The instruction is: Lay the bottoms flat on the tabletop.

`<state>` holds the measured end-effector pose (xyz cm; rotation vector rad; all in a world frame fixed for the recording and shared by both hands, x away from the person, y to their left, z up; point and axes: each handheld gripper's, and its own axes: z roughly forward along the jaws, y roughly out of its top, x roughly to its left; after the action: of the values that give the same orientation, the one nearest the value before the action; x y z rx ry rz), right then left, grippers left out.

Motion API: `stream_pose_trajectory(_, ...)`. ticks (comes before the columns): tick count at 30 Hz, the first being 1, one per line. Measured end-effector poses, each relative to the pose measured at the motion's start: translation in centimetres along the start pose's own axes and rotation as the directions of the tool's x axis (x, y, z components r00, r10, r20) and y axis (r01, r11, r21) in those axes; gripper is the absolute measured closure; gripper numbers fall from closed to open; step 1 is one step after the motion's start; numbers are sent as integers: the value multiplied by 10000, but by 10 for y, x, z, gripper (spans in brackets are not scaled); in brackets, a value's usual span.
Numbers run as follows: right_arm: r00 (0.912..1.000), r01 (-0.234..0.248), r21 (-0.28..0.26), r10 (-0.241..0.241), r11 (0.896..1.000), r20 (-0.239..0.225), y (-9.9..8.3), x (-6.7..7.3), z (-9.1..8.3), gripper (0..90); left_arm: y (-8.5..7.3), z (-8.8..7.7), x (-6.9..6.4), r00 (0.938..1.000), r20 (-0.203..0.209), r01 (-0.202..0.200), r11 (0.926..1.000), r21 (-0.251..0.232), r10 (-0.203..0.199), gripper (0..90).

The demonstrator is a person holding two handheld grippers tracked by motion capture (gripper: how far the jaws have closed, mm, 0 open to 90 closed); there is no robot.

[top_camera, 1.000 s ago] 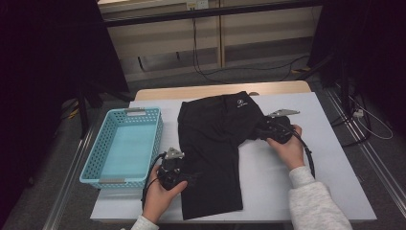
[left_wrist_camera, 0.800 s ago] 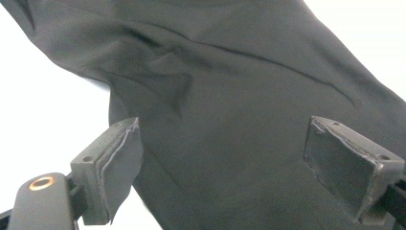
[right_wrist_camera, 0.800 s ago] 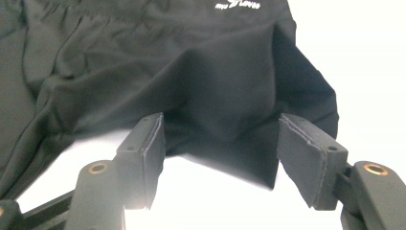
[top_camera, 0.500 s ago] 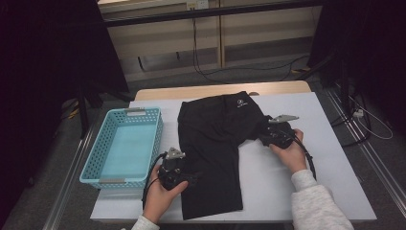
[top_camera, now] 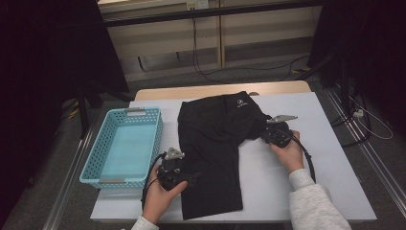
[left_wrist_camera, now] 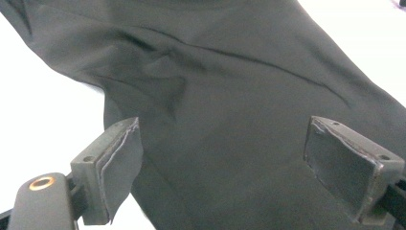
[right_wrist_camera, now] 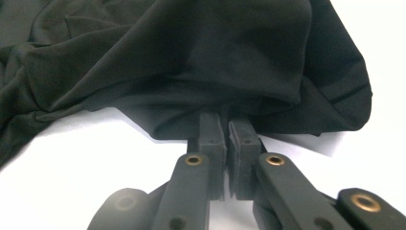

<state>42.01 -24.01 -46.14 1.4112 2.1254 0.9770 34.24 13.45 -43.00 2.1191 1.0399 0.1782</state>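
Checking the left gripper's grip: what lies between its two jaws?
Black garment fabric spans the gap between the open left gripper's jaws, untouched by its pads, in the left gripper view.

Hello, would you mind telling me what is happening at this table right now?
A person is handling black shorts spread on a white table with two hand-held grippers. The right gripper has just been closing its jaws and now pinches the fabric at the right edge of the shorts. The left gripper is open, its pads over the lower leg of the shorts without clamping it. A blue basket sits to the left with nothing in it.
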Motion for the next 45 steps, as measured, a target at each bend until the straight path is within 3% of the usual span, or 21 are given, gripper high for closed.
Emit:
stream_pose_trajectory(4,9999,-128,215,129,9997,-68,0,-1,-4,883,0,-1,1,9999,-114,35,9999,-103,-36,136)
stream_pose_trajectory(7,9999,151,460,-149,9988,-47,-2,1,-12,882,0,-2,2,10000,-2,37,10000,-64,-37,135)
stream_pose_trajectory(15,9988,417,509,-403,9978,-288,-7,8,-33,882,1,-2,1,10000,5,72,9999,-122,-72,136)
stream_pose_trajectory(39,9949,390,-473,-432,9981,-911,-32,8,-109,880,1,-2,1,10000,-12,7,10000,-43,-7,135)
stream_pose_trajectory(43,9969,579,-333,-596,9978,-515,-34,7,-110,877,1,-1,1,10000,-31,-21,10000,-92,20,135)
stream_pose_trajectory(45,9980,444,-539,-467,9976,-418,-35,3,-110,877,1,-1,0,10000,-27,-21,10000,-72,21,135)
